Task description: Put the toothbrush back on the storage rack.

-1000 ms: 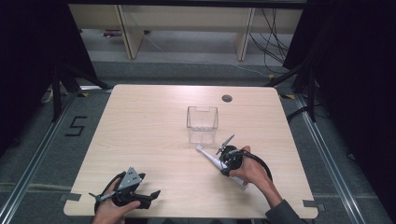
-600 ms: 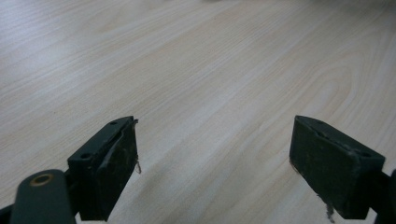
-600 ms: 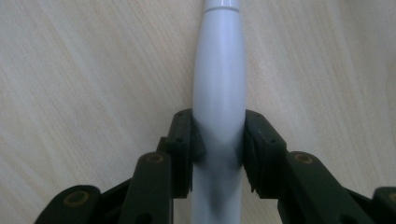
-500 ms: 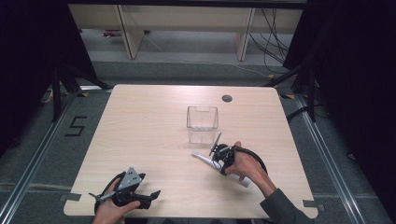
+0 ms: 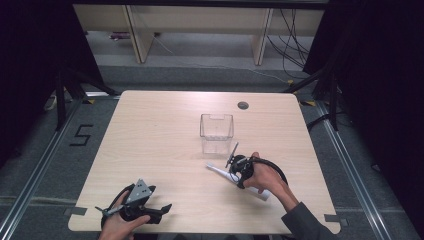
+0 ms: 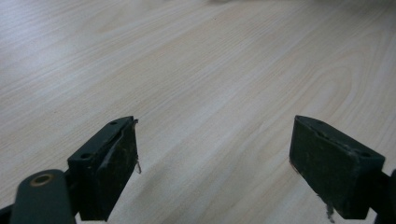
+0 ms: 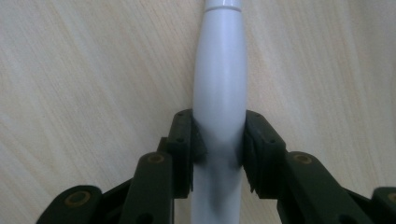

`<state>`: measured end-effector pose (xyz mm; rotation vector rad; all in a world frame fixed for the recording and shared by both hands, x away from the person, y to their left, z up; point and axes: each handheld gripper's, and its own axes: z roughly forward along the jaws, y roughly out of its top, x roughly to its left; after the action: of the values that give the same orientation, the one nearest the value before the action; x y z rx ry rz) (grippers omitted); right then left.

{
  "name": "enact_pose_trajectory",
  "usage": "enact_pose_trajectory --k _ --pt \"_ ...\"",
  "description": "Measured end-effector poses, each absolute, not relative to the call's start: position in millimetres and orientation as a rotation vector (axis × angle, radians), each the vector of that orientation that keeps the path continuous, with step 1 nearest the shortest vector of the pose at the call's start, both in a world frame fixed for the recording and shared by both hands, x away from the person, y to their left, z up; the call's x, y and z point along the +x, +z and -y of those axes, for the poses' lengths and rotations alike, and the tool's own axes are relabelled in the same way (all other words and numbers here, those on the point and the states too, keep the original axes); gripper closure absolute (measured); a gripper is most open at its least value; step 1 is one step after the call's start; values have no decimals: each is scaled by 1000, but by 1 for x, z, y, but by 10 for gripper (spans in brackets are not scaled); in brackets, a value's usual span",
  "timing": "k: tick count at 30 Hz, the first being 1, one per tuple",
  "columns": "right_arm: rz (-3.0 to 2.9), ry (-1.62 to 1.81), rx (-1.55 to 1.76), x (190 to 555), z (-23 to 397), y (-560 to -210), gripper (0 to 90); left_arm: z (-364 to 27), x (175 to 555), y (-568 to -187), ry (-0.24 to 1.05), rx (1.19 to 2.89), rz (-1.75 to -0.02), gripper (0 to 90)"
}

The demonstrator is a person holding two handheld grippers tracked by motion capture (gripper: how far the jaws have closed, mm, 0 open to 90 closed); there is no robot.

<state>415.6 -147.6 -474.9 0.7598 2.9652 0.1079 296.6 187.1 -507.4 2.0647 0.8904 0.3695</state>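
High view: the right gripper (image 5: pixel 235 167) now sits a little further toward 9 o'clock on the wooden table (image 5: pixel 150 140) than it did 1 second ago, and its 2 jaws have rolled from a spread, tilted pose to one lined up over the white electric toothbrush handle (image 5: pixel 222 173). The handle lies flat, its narrow tip pointing to 10 o'clock and its thick end hidden under the right hand (image 5: pixel 265 177). The clear plastic container (image 5: pixel 216 132) stands upright just beyond, at 12 o'clock from the gripper and apart from it. The left gripper (image 5: pixel 135 207) rests near the table's front edge at 7 o'clock, in the same place as in both earlier pictures.

Left gripper view: the left gripper (image 6: pixel 212 163) has its jaws wide apart with only bare table between them; it holds nothing.

Right gripper view: the right gripper (image 7: pixel 219 144) is closed partway, both pads pressing the sides of the toothbrush handle (image 7: pixel 220 84), which runs straight up toward 12 o'clock and lies on the wood.

The shift looks like the end of lining up: the grip is set, so the likely next step is lifting the handle and carrying it to the container, though it has not left the table yet.
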Motion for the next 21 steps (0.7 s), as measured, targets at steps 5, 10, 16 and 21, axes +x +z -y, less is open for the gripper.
enact_pose_trajectory --k 5,10,16,21 --pt "-2968 132 754 412 152 -474 669 -187 296 -508 365 2058 -894 150" --pt "-2949 178 746 410 157 -467 669 -187 297 -508 368 2054 -892 150" --pt "-2918 276 786 408 167 -454 669 -186 296 -509 356 2036 -901 150" --pt "-2868 398 788 404 174 -440 669 -186 296 -509 358 2039 -901 150"
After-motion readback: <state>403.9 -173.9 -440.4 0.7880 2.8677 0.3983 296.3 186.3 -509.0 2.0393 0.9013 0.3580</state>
